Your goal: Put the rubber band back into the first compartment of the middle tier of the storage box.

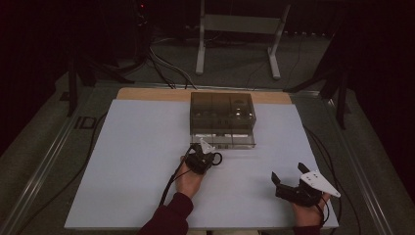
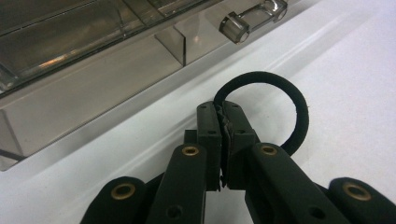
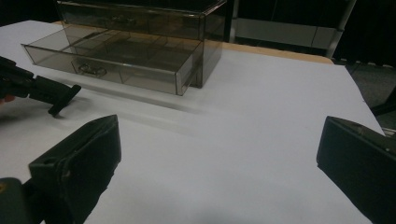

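Jaws of the left gripper [image 2: 223, 108] are pressed together on a black hair tie [image 2: 299, 109], its loop lying on the white desk [image 1: 137, 161] just in front of the open bottom drawer [image 3: 112, 60] of a smoky clear organizer [image 1: 222, 115]. Well apart, the right gripper [image 1: 288, 177] rests on the desk, jaws spread wide.

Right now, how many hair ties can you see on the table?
1. A black hair tie is pinched in the left gripper, just in front of the open drawer of the clear organizer. More could be hidden inside its tinted compartments.
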Available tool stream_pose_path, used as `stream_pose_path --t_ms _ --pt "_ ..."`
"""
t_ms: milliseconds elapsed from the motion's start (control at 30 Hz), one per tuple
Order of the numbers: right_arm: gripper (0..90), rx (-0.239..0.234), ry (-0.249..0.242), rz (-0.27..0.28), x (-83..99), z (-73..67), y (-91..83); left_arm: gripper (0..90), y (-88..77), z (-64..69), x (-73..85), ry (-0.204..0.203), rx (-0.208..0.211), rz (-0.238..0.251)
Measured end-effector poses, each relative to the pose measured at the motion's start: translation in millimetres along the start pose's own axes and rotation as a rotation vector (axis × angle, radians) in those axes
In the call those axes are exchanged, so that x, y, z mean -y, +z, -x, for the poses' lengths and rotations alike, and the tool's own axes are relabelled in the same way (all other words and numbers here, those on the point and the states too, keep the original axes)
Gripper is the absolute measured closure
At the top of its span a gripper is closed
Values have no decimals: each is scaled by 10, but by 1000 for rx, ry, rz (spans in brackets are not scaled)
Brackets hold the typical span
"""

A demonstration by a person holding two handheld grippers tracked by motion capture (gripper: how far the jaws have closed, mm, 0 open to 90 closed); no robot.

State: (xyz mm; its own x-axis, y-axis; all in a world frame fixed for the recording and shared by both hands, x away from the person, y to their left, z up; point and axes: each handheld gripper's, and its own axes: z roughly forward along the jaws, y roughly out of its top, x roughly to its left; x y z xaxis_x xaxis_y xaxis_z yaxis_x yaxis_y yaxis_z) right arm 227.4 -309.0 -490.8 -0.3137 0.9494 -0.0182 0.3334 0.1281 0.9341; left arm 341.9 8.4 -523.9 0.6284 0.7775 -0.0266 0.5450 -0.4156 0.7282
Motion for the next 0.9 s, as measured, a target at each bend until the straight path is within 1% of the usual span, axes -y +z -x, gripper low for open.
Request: stream_pose_path --t_ms 200,900 --pt "4 -1 -3 -2 0 -3 2 887 -13 0 -5 1 2 4" --pt "4 -3 -1 -8 2 -9 10 887 -77 -41 -43 -20 8 22"
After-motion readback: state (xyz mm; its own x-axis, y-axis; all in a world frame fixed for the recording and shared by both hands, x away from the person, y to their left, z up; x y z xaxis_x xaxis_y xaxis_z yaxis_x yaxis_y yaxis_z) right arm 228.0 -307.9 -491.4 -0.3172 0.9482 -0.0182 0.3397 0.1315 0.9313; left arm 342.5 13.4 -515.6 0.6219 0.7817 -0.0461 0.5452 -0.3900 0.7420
